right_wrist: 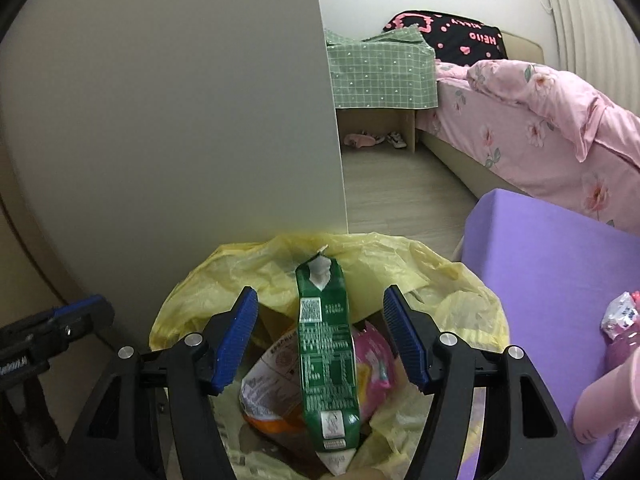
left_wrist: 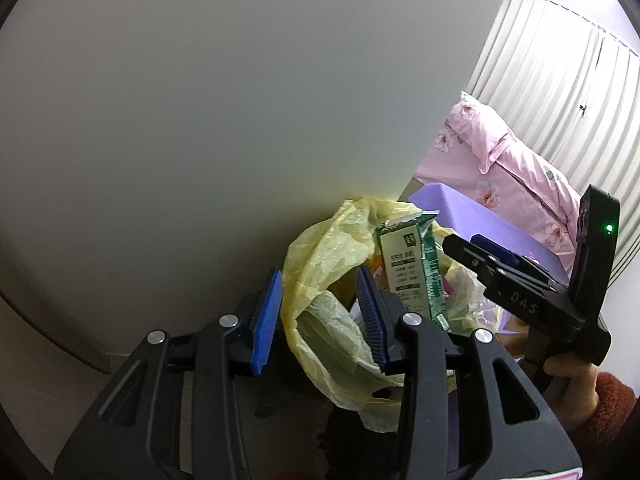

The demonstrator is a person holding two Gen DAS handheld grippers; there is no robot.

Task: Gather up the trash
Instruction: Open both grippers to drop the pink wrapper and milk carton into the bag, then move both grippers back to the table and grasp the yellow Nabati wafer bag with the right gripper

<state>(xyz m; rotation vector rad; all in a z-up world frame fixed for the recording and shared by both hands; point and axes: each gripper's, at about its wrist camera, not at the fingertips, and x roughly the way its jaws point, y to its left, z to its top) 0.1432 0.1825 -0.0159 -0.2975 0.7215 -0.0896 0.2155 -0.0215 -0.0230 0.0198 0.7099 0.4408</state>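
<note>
A yellow trash bag (right_wrist: 400,264) stands open against a white panel. A green milk carton (right_wrist: 326,356) with a torn top stands upright inside it, on an orange-and-white packet (right_wrist: 268,384) and a pink wrapper (right_wrist: 374,360). My right gripper (right_wrist: 320,300) hangs over the bag's mouth, open wide; the carton is between its blue pads and touches neither. My left gripper (left_wrist: 319,280) is open just left of the bag (left_wrist: 320,252), with nothing gripped. In the left wrist view the carton (left_wrist: 404,264) rises from the bag and the right gripper (left_wrist: 476,250) points at it. The right wrist view shows the left gripper (right_wrist: 80,316) clear of the bag's rim.
A white panel (right_wrist: 180,120) rises right behind the bag. A purple padded block (right_wrist: 552,264) lies to the right, with a crumpled wrapper (right_wrist: 620,314) on it. Beyond it are a bed with pink bedding (right_wrist: 540,120) and wooden floor (right_wrist: 400,192). A hand in a red sleeve (left_wrist: 600,404) holds the right gripper.
</note>
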